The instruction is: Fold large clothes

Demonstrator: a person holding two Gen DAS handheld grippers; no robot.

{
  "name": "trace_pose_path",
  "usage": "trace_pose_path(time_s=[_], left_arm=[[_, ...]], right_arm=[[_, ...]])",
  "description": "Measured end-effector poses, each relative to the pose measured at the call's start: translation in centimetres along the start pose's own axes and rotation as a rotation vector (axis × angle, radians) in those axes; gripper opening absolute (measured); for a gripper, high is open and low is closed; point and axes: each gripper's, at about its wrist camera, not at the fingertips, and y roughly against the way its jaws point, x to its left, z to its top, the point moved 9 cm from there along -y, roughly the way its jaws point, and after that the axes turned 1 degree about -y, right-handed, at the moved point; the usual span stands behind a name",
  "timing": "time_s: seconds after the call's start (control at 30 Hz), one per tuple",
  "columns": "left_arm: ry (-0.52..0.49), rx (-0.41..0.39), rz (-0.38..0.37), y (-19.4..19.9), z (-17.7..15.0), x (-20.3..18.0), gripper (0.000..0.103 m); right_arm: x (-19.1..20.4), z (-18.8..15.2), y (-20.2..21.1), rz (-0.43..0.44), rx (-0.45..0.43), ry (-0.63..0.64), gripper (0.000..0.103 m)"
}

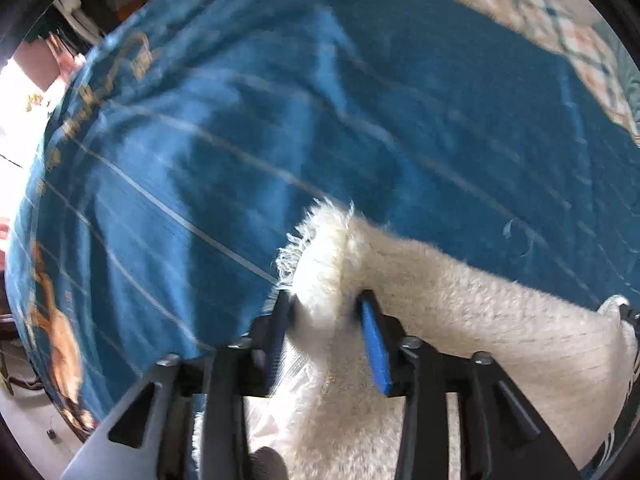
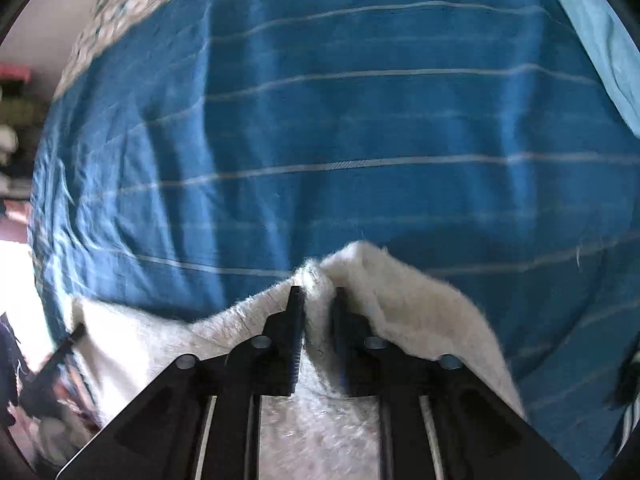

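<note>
A fluffy white garment (image 1: 460, 320) hangs stretched between both grippers above a bed with a blue striped cover (image 1: 280, 120). My left gripper (image 1: 326, 300) is shut on a bunched, fringed corner of the white garment. My right gripper (image 2: 318, 292) is shut on another bunched edge of the same white garment (image 2: 400, 300). The cloth drapes down and back from each grip, hiding what lies under it. The other gripper's tip shows at the right edge of the left wrist view (image 1: 628, 316).
The blue cover (image 2: 360, 140) fills most of both views. A patterned quilt (image 1: 560, 32) lies at its far edge, also in the right wrist view (image 2: 132, 4). A light blue cloth (image 2: 600, 32) lies at upper right. The bed's left edge drops to a bright floor (image 1: 24, 420).
</note>
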Motion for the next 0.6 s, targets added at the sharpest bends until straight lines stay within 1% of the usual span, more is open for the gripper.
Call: trace_pose_path(time_s=[0.03, 0.07, 0.1, 0.13, 0.17, 0.2, 0.23, 0.3, 0.33, 0.37, 0.4, 0.43, 0.47, 0.5, 0.57, 0.6], left_arm=[[-0.018, -0.026, 0.016, 1.4, 0.2, 0.0, 0.064], [-0.031, -0.05, 0.023, 2.8, 0.3, 0.0, 0.077], [-0.034, -0.073, 0.025, 4.1, 0.3, -0.1, 0.09], [-0.037, -0.103, 0.031, 5.4, 0.3, -0.2, 0.09], [-0.042, -0.126, 0.039, 6.5, 0.1, -0.4, 0.09], [-0.061, -0.154, 0.05, 7.8, -0.3, -1.0, 0.09], [-0.075, -0.168, 0.063, 8.3, -0.6, -1.6, 0.09], [-0.107, -0.184, 0.083, 8.6, -2.0, -3.0, 0.09], [-0.119, -0.169, 0.082, 8.0, -2.6, -3.7, 0.091], [-0.127, -0.136, 0.078, 7.1, -3.7, -4.5, 0.091], [-0.126, -0.099, 0.072, 5.8, -4.9, -5.0, 0.091], [-0.121, -0.073, 0.08, 4.3, -6.1, -5.3, 0.091], [-0.117, -0.056, 0.091, 3.0, -7.1, -5.5, 0.091], [-0.112, -0.046, 0.105, 1.9, -7.9, -5.5, 0.091], [-0.115, -0.028, 0.124, -0.5, -9.2, -5.4, 0.091], [-0.107, -0.04, 0.112, -1.4, -9.5, -5.4, 0.093]], right_arm=[[-0.3, -0.1, 2.2, 0.005, -0.039, -0.01, 0.053], [-0.4, -0.5, 4.1, 0.01, -0.074, -0.015, 0.066], [-0.6, -1.1, 5.9, 0.017, -0.103, -0.021, 0.066], [-0.8, -2.2, 8.0, 0.025, -0.127, -0.033, 0.066], [-0.7, -3.3, 9.3, 0.03, -0.131, -0.039, 0.066], [-0.3, -4.3, 10.0, 0.034, -0.127, -0.042, 0.066], [0.2, -5.8, 10.1, 0.057, -0.106, -0.044, 0.066], [1.2, -8.3, 7.9, 0.08, -0.026, -0.035, 0.062], [1.8, -9.2, 6.0, 0.08, 0.014, -0.036, 0.045], [2.0, -9.9, 4.2, 0.071, 0.048, -0.044, 0.028], [2.1, -10.5, 1.8, 0.069, 0.096, -0.048, 0.026], [1.6, -10.8, -0.4, 0.025, 0.119, -0.046, 0.024], [1.6, -10.8, -2.6, 0.003, 0.136, -0.052, 0.023], [1.5, -10.7, -4.4, 0.002, 0.153, -0.08, 0.023], [1.7, -10.1, -5.3, -0.017, 0.202, -0.106, 0.022], [1.8, -10.0, -5.5, -0.026, 0.231, -0.111, 0.022]])
